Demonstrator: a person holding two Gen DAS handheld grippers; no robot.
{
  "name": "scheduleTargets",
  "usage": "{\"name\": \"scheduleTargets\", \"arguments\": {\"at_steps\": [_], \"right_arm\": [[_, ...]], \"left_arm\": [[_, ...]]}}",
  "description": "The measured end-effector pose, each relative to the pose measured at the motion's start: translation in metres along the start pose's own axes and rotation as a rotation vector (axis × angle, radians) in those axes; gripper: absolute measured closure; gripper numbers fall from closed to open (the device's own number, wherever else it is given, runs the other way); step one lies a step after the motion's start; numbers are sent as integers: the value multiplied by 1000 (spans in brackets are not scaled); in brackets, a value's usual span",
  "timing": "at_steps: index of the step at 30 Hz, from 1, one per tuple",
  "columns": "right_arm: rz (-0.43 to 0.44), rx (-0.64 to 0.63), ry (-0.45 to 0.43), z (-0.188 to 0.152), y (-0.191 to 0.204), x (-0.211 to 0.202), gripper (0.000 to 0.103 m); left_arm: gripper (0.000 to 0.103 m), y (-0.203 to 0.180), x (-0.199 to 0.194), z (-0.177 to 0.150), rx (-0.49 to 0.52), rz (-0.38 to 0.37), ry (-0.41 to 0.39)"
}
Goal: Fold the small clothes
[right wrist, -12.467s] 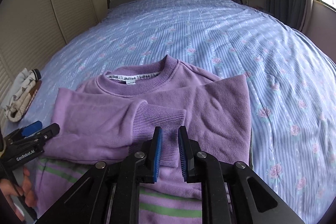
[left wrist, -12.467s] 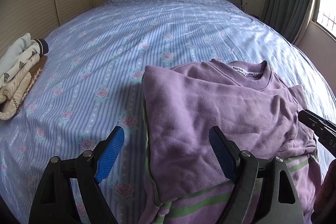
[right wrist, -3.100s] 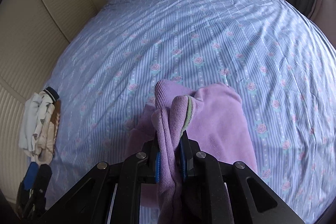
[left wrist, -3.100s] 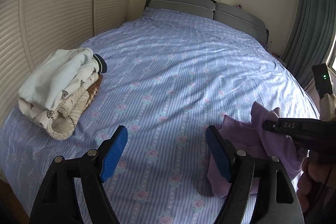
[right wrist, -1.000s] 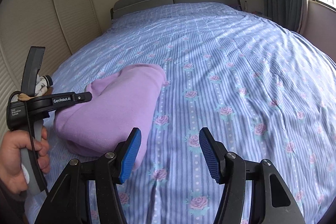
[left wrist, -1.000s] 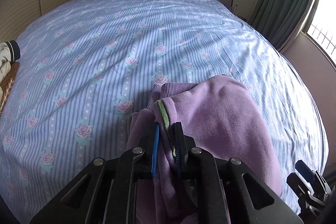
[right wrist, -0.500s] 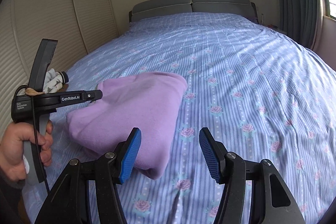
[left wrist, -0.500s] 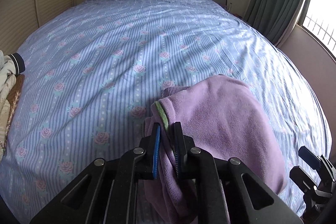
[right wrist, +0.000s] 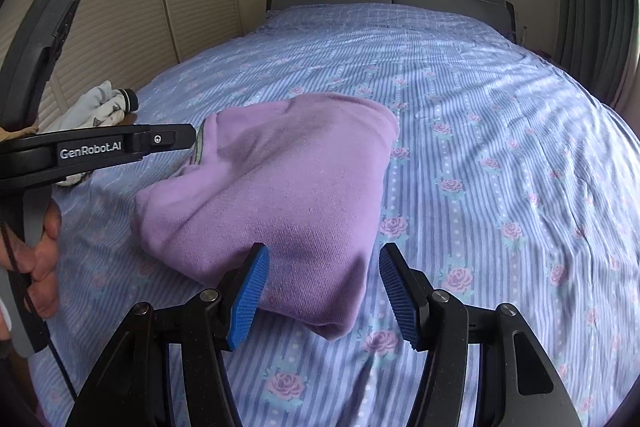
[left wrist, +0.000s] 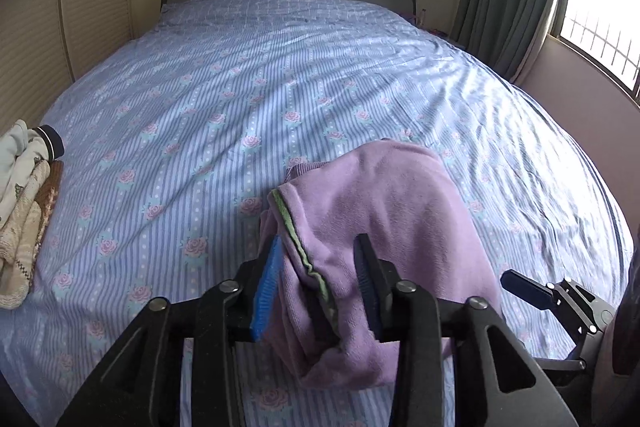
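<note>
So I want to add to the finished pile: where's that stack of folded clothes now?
The stack lies at the bed's left edge in the left wrist view, by the slatted wall, well left of the purple sweater.

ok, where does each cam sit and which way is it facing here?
Left wrist: on the left tool, facing the headboard; the folded purple sweater lies between its opening fingers; right tool at the edge.
Right wrist: on the open right tool, same heading; a hand shows.
Shared: sweater, clothes pile, bed.

The left tool (left wrist: 316,287) is opening around the folded purple sweater's (left wrist: 384,211) edge it clamped before.
</note>
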State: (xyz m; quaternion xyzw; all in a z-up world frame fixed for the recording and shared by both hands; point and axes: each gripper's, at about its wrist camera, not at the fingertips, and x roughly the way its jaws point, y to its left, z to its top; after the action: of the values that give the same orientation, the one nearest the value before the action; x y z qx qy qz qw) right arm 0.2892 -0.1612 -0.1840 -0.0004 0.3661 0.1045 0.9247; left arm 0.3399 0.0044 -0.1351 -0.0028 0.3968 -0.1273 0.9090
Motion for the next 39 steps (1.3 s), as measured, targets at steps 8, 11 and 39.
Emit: {"name": "scheduleTargets", "arguments": {"at_steps": [8,11,39], "right_arm": [[12,18,-3,-1,-4,-8,44],[17,36,-7,-3,-8,-11,44],[-31,95,-29,-7,-32,-22,44]], "left_arm": [[61,15,15,-19,-128,-75,90],[69,17,17,-18,-160,-104,86],[90,35,21,-20,-266,-187,52]]}}
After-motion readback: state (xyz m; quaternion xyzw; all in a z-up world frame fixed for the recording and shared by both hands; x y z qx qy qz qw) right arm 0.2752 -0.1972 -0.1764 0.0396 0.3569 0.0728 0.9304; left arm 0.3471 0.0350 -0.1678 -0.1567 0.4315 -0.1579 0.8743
